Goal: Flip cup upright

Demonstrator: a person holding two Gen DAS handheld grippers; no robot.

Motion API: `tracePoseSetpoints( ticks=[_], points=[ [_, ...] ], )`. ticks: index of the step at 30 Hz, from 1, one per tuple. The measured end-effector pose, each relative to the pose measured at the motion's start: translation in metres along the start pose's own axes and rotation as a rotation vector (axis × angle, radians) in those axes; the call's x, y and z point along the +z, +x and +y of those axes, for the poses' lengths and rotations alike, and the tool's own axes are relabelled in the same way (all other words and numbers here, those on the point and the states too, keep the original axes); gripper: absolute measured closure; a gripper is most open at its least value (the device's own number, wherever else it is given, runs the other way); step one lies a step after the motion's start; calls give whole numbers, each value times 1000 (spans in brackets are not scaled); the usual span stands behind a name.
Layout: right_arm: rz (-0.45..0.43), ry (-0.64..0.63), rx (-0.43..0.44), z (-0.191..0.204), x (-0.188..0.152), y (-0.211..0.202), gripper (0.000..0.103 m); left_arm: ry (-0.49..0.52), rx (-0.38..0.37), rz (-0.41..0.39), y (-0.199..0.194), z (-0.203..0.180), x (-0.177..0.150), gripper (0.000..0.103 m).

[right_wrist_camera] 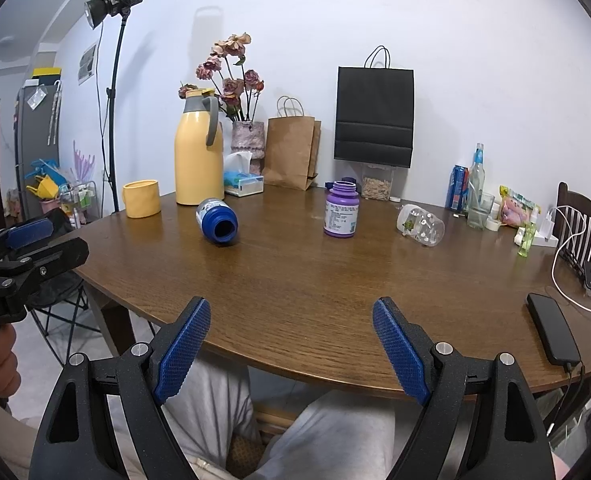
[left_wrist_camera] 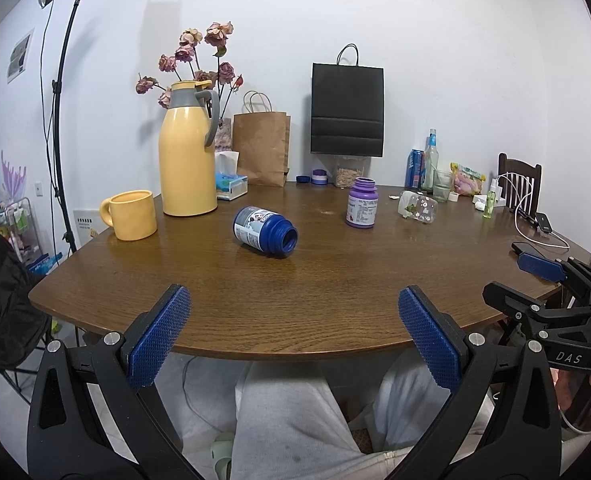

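Cup (right_wrist_camera: 420, 225), clear, lies on its side at right of table (right_wrist_camera: 295, 288), long axis crosswise. Our right claw (right_wrist_camera: 291, 350), released like left claw (left_wrist_camera: 294, 334), is nearer, w/ nothing held.

A blue bottle (left_wrist_camera: 264, 231), purple bottle (left_wrist_camera: 362, 203), and yellow mug (left_wrist_camera: 129, 214) sit on the brown wood-grain table (left_wrist_camera: 295, 300).

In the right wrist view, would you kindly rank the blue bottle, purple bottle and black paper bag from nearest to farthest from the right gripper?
1. Blue bottle, lying left of centre.
2. Purple bottle, upright, mid-table.
3. Black paper bag, against the wall.
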State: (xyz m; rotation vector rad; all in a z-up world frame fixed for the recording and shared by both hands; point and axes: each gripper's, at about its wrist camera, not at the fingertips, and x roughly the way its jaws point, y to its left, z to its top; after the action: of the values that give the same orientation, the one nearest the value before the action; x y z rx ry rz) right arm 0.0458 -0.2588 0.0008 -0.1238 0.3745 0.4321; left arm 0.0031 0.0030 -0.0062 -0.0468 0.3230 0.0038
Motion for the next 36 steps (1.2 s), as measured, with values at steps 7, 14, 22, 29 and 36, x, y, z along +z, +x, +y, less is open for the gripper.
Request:
tracePoseSetpoints(
  ticks=[7, 14, 22, 29, 36],
  points=[
    [6, 10, -7, -5, -2, 7, 15, -19, 12, 61, 18, 4, -6, 0],
    [29, 43, 28, -21, 14, 36, 15, -17, 88, 91, 48, 16, 0, 0],
    [29, -46, 102, -18, 63, 82, 15, -99, 102, 129, 84, 47, 24, 0],
    [-13, -123, 121, -15, 104, 136, 15, -58, 136, 78, 106, 63, 48, 0],
    [101, -124, 205, -3, 111, 204, 15, -43, 89, 135, 159, 84, 63, 0]
  ],
)
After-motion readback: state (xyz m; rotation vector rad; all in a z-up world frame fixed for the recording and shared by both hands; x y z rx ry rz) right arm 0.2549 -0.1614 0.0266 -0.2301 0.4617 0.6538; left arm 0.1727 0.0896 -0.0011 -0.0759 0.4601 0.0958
